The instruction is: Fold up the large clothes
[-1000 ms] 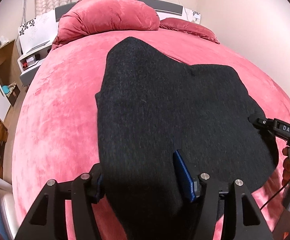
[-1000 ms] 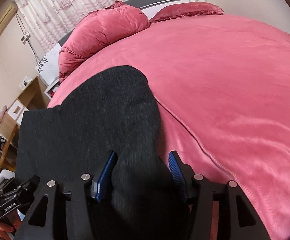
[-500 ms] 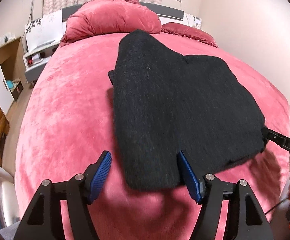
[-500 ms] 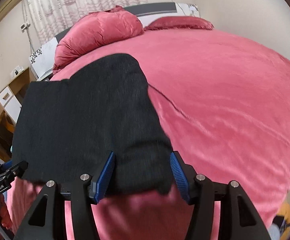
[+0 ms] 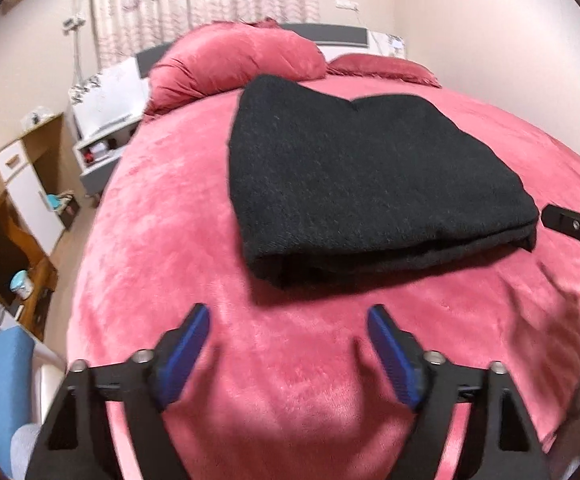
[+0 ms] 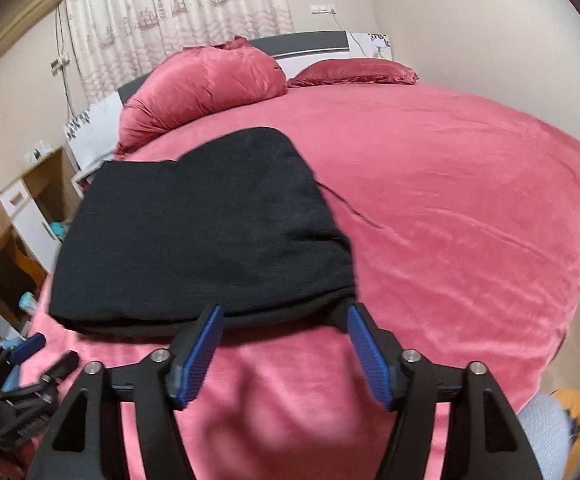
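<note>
A black knit garment (image 5: 362, 176) lies folded in layers on the pink bed (image 5: 290, 380); it also shows in the right wrist view (image 6: 210, 236). My left gripper (image 5: 288, 330) is open and empty, above bare bedcover just short of the garment's near folded edge. My right gripper (image 6: 284, 328) is open and empty, its fingertips at the garment's near right corner without holding it. The right gripper's tip (image 5: 570, 224) shows beside the garment's right corner in the left wrist view. The left gripper (image 6: 30, 356) shows low at left in the right wrist view.
A large pink pillow (image 5: 238, 60) and a flatter pillow (image 6: 354, 72) lie at the headboard. A white nightstand (image 5: 98, 148) and wooden shelves (image 5: 18, 200) stand left of the bed. The wall (image 5: 510, 40) runs along the right.
Both grippers have let go of the garment and drawn back toward the foot of the bed. The garment's near edge has dropped onto the bed and it now lies folded over.
</note>
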### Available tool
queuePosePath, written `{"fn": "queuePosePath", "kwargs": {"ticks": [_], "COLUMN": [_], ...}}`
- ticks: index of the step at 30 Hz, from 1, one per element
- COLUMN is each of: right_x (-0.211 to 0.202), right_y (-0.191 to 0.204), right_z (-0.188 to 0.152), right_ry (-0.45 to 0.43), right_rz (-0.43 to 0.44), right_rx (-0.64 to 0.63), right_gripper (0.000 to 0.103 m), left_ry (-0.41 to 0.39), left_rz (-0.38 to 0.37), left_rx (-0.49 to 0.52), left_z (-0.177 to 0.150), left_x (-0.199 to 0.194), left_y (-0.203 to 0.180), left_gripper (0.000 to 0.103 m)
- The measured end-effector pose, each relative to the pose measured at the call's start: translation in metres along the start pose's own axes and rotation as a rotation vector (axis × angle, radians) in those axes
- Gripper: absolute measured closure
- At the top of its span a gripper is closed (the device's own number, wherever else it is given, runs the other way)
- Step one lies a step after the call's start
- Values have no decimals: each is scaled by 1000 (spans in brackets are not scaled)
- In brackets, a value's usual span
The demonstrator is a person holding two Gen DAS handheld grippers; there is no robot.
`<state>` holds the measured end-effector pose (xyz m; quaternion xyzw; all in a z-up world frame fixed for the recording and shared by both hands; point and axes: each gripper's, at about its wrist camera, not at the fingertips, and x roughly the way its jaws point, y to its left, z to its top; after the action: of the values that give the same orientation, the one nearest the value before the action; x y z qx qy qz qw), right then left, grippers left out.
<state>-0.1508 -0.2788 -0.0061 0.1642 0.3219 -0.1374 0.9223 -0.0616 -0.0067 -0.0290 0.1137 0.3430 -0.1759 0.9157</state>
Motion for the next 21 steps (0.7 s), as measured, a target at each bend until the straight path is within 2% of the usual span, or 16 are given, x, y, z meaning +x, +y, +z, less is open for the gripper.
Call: {"fn": "queuePosePath", "kwargs": {"ticks": [3, 8, 15, 21], "right_x": [3, 9, 17, 13], "right_y": [18, 44, 54, 62], "right_z": [-5, -9, -17, -27], "right_ry": [4, 4, 44, 62], "right_rz": [20, -3, -25, -21], "right_rx": [15, -50, -87, -125], "right_gripper": [27, 23, 23, 23], "left_ry": [-23, 21, 26, 21], "left_rz": [19, 30, 73, 102], "left_rx": [-23, -75, -123, -107], "left_z": [1, 0, -3, -5], "left_x": [-8, -10, -11, -14], "left_y": [0, 4, 11, 9], "left_gripper": [6, 1, 0, 0]}}
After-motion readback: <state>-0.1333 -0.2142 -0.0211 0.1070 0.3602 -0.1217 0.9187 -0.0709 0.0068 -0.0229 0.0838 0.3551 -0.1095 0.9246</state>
